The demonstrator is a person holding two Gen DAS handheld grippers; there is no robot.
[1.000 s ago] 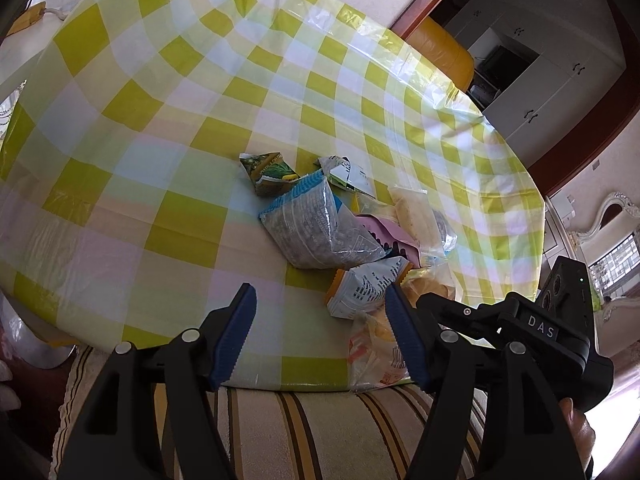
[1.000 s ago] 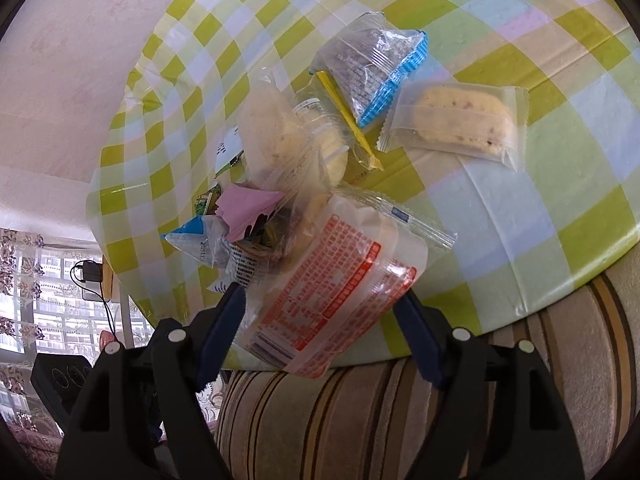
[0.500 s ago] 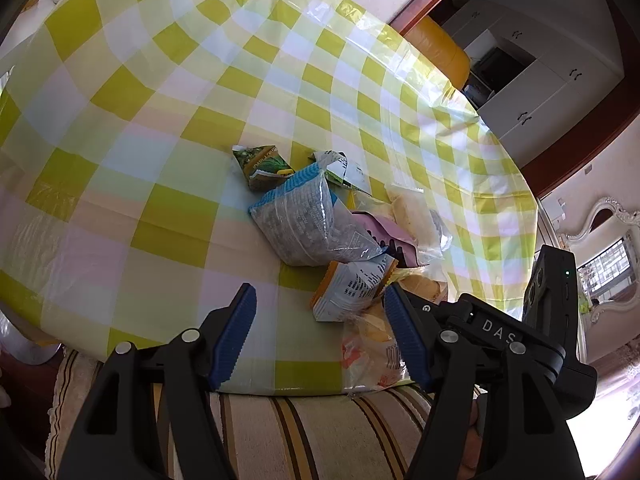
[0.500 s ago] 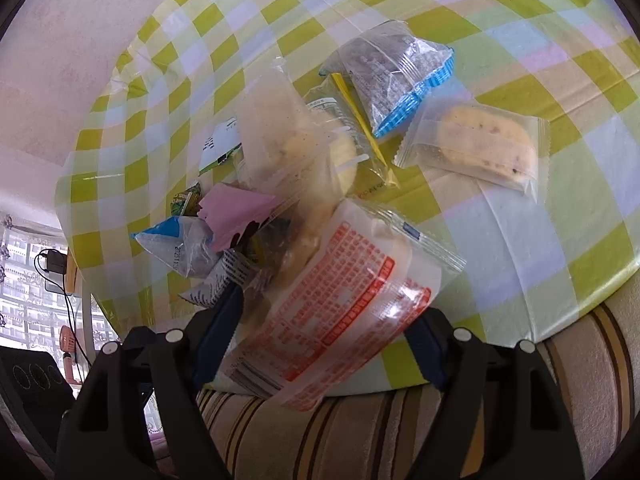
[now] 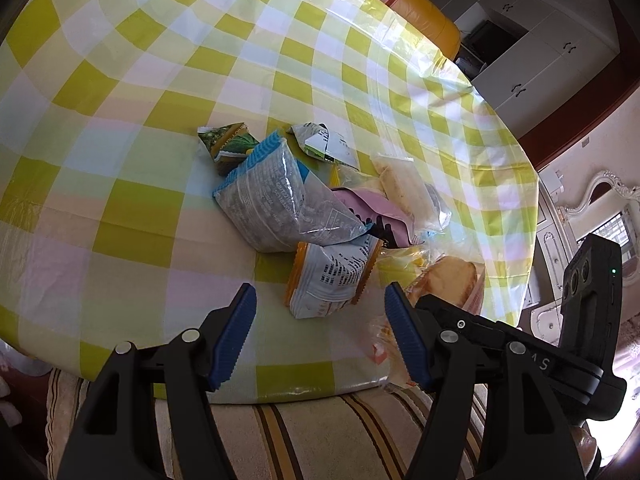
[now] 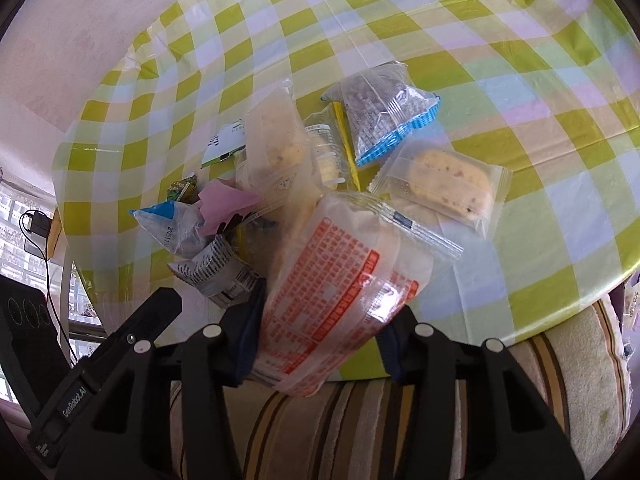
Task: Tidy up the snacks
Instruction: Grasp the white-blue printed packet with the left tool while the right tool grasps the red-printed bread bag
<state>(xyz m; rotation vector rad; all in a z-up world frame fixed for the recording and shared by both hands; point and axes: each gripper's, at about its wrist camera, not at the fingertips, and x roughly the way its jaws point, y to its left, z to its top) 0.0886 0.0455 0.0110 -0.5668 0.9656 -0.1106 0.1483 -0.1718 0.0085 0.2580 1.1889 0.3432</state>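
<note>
right claw (image 6: 320, 344) closing on red-print bag (image 6: 340, 280), pads at both sides | bag at near desk (image 6: 560, 240) edge, long axis along the fingers | left claw (image 5: 320, 336) released, empty

1. The left gripper (image 5: 320, 322) points steeply down, its blue-padded jaws standing apart with nothing between them.
2. The right gripper (image 6: 320, 344) also tilts steeply down; its jaws are closing, with a clear packet printed in red (image 6: 340, 288) between them, both pads against its sides.
3. In the left wrist view, the right gripper's black body sits just beside the left gripper's right finger.
</note>
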